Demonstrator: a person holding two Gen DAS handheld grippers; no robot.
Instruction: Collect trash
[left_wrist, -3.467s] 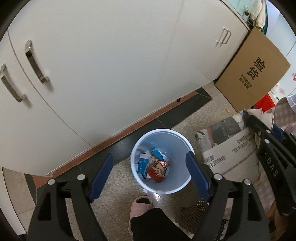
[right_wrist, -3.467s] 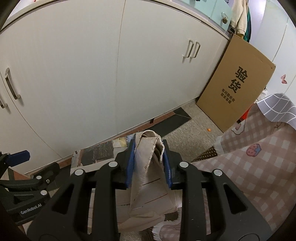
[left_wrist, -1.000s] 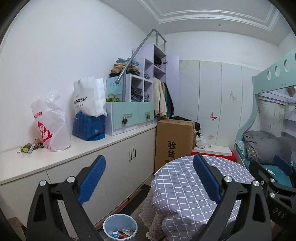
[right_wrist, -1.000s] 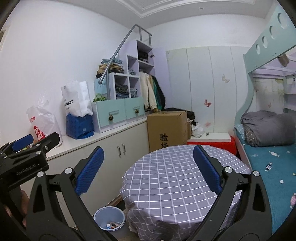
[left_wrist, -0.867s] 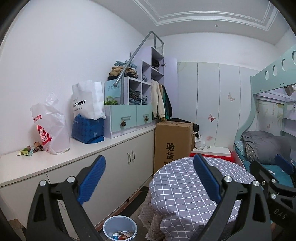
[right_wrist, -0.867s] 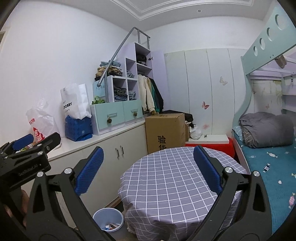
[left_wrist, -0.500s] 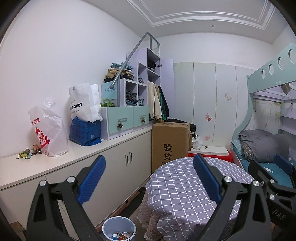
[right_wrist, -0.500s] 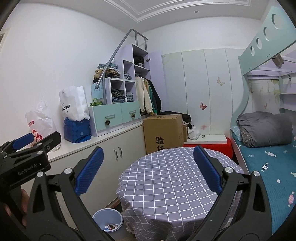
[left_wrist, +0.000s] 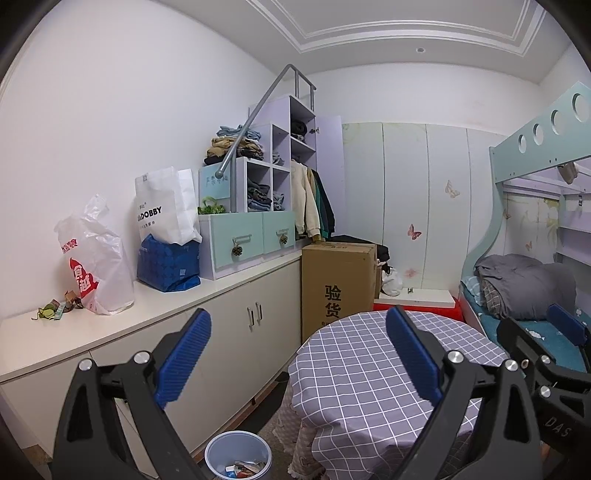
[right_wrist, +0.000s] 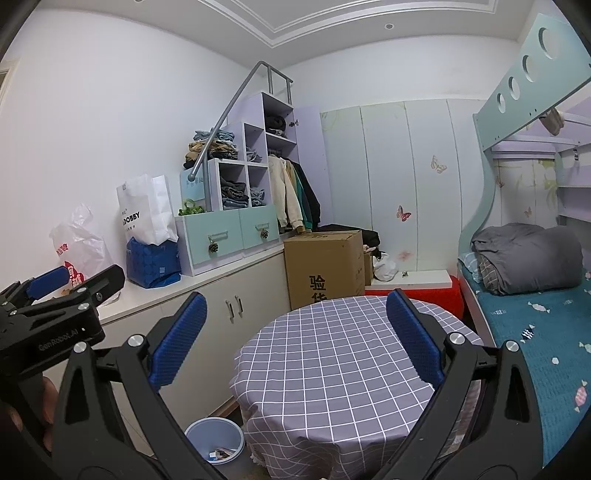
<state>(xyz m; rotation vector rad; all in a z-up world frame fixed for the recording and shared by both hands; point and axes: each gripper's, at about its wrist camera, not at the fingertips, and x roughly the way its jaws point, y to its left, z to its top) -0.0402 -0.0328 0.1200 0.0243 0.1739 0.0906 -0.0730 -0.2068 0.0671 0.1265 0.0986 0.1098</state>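
Both hand-held grippers, left (left_wrist: 298, 354) and right (right_wrist: 295, 336), are spread wide and hold nothing. Trash lies in the blue bin (left_wrist: 238, 456) beside the checked surface (left_wrist: 369, 373).

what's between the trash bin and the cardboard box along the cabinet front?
Left wrist view: between the trash bin and the cardboard box there is only bare floor at the foot of the white cabinet. The round table stands beside that stretch.
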